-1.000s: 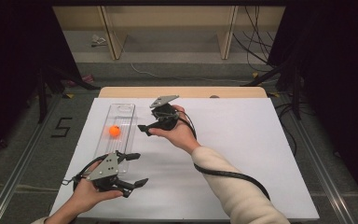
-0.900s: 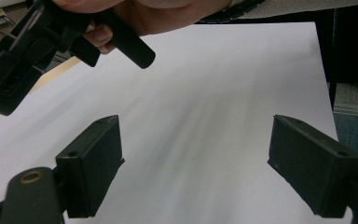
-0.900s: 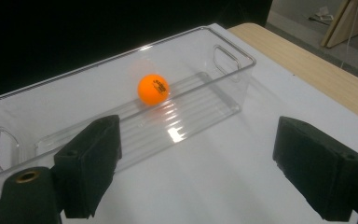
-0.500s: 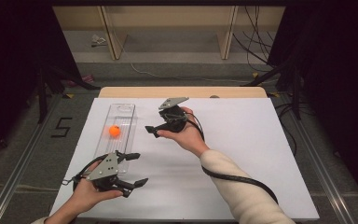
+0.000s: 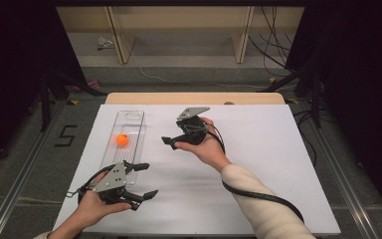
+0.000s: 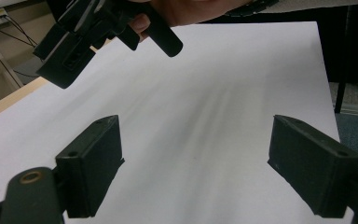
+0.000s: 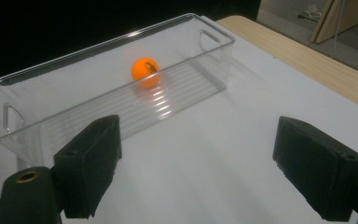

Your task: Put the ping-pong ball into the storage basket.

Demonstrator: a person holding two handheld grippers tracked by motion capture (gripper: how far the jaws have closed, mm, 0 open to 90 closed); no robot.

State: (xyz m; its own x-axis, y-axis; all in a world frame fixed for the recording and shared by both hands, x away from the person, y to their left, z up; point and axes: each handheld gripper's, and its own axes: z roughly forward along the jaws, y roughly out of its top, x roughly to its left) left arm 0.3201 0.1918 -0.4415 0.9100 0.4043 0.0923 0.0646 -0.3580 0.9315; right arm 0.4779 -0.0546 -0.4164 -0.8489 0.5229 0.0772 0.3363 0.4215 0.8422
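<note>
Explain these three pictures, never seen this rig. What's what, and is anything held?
There is no robot arm here: a person sits at a table and holds a hand-operated two-jaw gripper in each hand. The high view looks down from above the person's side. In it the left gripper is near the table's front edge and the right gripper is farther out, mid-table.

The other two pictures come from cameras riding on the grippers, looking out between each one's own black jaws. The left gripper view faces across the white table toward the other hand. The right gripper view faces a clear plastic bin with an orange ball lying inside it.

Both grippers have their jaws wide apart, with bare table between them. Nothing is held.
</note>
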